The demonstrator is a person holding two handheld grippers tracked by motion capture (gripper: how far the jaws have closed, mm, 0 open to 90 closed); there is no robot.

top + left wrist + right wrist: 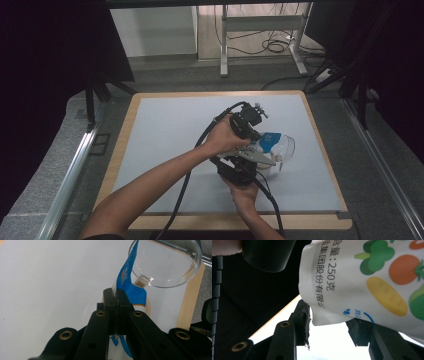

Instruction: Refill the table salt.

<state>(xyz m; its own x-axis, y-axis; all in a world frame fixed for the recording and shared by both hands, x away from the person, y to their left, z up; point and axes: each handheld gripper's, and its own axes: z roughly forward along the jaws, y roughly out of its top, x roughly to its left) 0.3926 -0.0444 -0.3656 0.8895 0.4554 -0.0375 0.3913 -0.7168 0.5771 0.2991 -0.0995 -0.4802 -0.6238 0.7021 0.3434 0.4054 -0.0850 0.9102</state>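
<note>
The left gripper [116, 296] is pinched tight on the edge of the pouch [130, 287], which tilts toward the clear bowl [165, 262] just beyond; the right gripper [328, 325], jaws spread, sits under the pouch's [362, 277] corner

Black tongs [116, 300] with brass-ringed screw holes; thick black cables [180, 200]; bare forearms.

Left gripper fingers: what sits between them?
In the left gripper view, the left gripper is shut on the top edge of the blue-and-white pouch, beside the clear bowl.
</note>
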